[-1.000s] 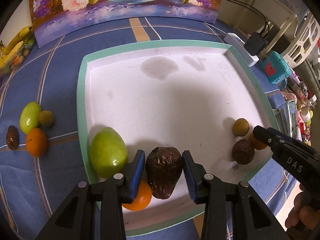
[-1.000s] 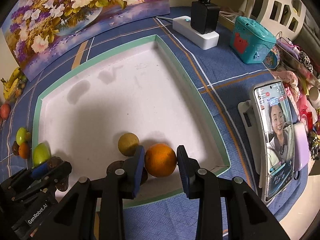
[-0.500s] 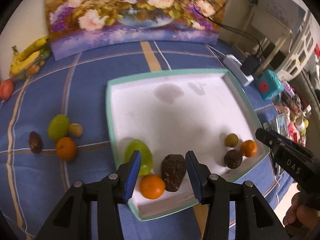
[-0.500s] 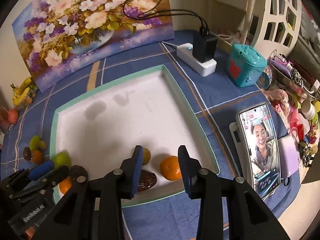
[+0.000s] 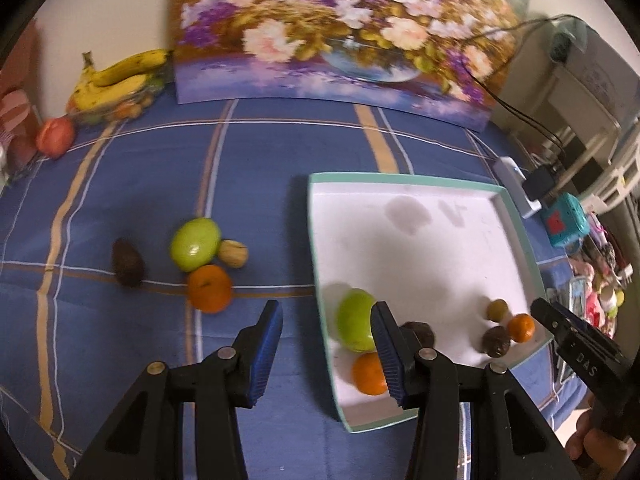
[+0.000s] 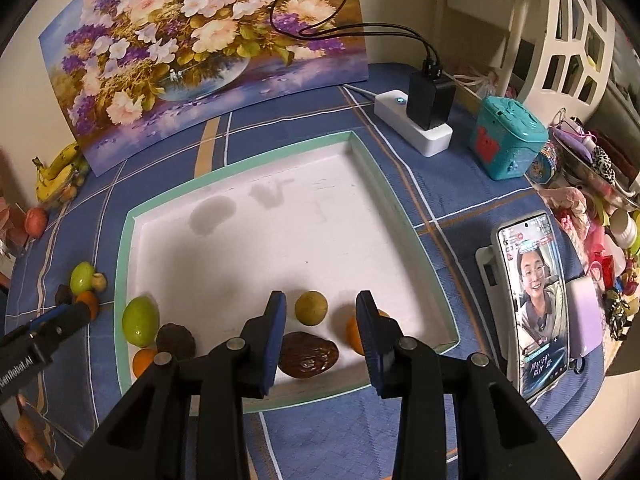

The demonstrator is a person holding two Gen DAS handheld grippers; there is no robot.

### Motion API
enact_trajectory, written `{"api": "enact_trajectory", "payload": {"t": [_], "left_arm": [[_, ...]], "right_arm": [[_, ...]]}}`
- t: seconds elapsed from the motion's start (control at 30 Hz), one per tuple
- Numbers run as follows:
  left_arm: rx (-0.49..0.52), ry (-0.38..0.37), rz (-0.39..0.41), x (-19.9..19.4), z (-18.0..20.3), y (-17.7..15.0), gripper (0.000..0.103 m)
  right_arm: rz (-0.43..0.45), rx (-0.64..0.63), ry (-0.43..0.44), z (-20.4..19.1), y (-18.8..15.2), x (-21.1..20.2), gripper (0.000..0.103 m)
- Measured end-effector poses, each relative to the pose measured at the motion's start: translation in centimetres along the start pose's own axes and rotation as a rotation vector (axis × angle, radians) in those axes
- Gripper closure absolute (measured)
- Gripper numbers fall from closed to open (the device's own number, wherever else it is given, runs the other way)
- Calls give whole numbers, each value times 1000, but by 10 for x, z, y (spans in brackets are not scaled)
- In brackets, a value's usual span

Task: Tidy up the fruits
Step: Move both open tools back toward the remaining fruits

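A blue plaid cloth (image 5: 280, 184) covers the table, with a flower painting (image 6: 200, 48) propped at its far edge. On the cloth lies a white tray (image 6: 124, 248) with a mint rim. The left gripper (image 5: 326, 354) hangs above the tray's left rim, jaws apart with nothing between them; a green fruit (image 5: 354, 318), an orange (image 5: 368, 374) and a dark brown fruit (image 5: 420, 334) lie below it in the near left corner. The right gripper (image 6: 320, 338) hovers with jaws parted and empty over the near right corner, above a brown fruit (image 6: 308, 354), a small yellow-green fruit (image 6: 311, 307) and a second orange (image 6: 354, 334).

Only the left view clearly shows four fruits outside the tray: a green one (image 5: 195, 244), a third orange (image 5: 210, 288), a dark one (image 5: 127, 262) and a tan one (image 5: 233, 254), plus bananas (image 5: 116, 80). Only the right view shows a phone (image 6: 534, 304) beside the tray.
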State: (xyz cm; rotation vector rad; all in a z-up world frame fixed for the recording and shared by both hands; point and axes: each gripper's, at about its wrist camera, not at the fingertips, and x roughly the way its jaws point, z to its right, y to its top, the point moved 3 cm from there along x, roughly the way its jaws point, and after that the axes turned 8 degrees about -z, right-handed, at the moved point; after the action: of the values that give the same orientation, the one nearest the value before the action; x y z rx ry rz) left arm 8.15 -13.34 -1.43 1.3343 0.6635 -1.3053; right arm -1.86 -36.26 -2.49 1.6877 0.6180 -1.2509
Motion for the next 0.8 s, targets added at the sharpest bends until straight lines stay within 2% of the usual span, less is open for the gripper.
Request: {"api": "enact_trajectory", "payload": {"t": [0.13,0.17,0.2,0.33,0.4,0.43,0.53,0.7,0.73,0.77,0.8], "left_arm": [[-41,13,-3,0,-15,1,53],[-52,21,-3,0,-20,1,46],[-62,30,-4,1,-24,2,33],[-96,81,-11,3,-38,2,22],[-116,113,-14,5,-46,1,7],[-127,129,-13,5,-50,1,6],[-152,153,-12,6,-60,0,0],[-211,194,6,3,-77,-1,0],[-219,201,11,2,-80,-1,0],[-229,208,17,0,-83,-1,0],[-236,213,22,-1,-86,-1,0]], "right_arm": [[-1,-13,5,-5,0,0,66],[-2,-16,5,-7,0,0,66],[-2,-18,5,-8,0,0,66],[-15,-46,3,-18,-2,4,64],[-18,-67,-2,-25,-3,6,46],[-19,-75,-2,-28,-4,6,37],[-21,-104,7,-41,-5,8,36],[-31,-152,13,-59,-9,14,31],[-31,-156,14,-61,-10,15,28],[-31,-158,15,-64,-10,15,19],[-30,-158,16,-65,-10,16,14]]}}
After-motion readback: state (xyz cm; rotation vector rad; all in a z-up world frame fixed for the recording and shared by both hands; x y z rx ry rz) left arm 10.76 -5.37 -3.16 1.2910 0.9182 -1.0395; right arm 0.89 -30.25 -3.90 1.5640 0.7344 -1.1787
